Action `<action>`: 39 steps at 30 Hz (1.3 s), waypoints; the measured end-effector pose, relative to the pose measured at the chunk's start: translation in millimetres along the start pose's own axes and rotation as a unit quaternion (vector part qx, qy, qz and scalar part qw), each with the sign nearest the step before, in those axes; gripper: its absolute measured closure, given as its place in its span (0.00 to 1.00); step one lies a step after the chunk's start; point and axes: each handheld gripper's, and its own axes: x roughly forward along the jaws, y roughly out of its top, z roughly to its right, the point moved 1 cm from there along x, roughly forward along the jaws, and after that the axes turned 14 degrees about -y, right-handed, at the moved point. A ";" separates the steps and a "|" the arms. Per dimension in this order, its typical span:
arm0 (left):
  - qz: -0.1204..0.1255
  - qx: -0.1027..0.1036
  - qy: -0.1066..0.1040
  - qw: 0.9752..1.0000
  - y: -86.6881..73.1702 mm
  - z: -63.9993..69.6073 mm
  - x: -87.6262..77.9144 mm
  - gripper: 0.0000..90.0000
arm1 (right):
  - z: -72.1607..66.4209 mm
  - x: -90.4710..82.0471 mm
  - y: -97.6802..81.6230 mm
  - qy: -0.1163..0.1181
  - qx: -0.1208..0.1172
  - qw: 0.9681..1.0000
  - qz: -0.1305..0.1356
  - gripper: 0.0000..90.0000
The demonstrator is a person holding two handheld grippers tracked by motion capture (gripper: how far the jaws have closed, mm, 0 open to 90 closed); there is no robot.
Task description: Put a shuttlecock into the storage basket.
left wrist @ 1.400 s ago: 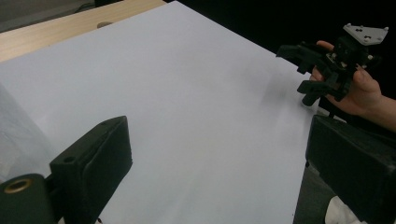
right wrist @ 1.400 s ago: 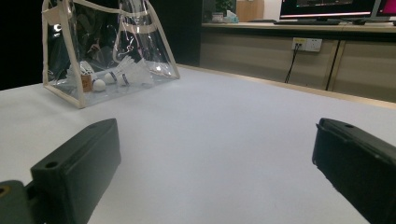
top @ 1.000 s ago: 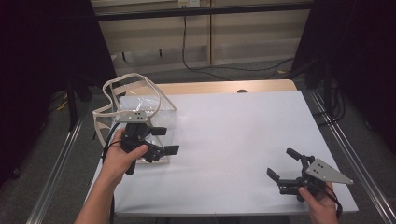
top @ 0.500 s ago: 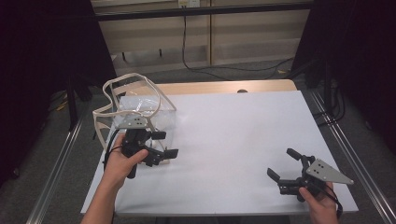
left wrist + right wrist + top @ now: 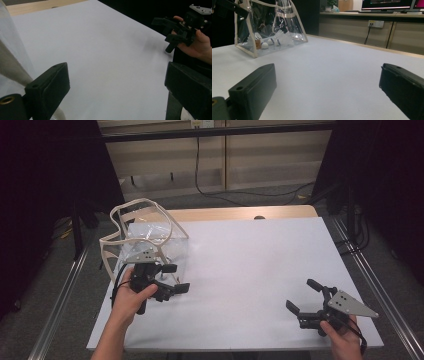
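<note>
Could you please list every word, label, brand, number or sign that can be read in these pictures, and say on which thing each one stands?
There is no readable text.
Clear bag: no print or label shows on it.
Shuttlecocks inside the bag: a dark band on each, too small to read.
Monitors in the right gripper view: lit screens, content too blurred to read.
Wall socket: no marks can be made out.

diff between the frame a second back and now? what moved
The left gripper has drawn back from the clear bag toward the person, jaws open and empty; nothing taken hold of or let go. The right gripper stays open and empty near the table's right front corner. The bag and the shuttlecocks inside it have not moved.
</note>
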 end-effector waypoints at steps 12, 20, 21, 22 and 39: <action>0.004 0.006 0.007 1.000 -16.4 -4.3 -0.2 0.08 | -0.1 -0.5 0.1 0.000 0.000 1.000 0.000 0.01; 0.006 0.005 0.009 1.000 -25.5 -8.4 -0.9 0.07 | -0.1 -0.3 0.0 0.000 -0.002 1.000 0.000 0.01; 0.009 0.007 0.009 1.000 -26.6 -8.7 -0.5 0.07 | 0.0 -0.2 -0.1 0.000 -0.002 1.000 0.000 0.01; 0.008 0.008 0.007 1.000 -27.3 -8.7 -0.4 0.07 | 0.0 -0.3 -0.1 0.000 0.000 1.000 0.000 0.01; 0.028 0.009 0.007 1.000 -39.9 -7.3 -7.1 0.05 | 0.2 -1.2 -0.1 -0.001 0.001 1.000 -0.001 0.01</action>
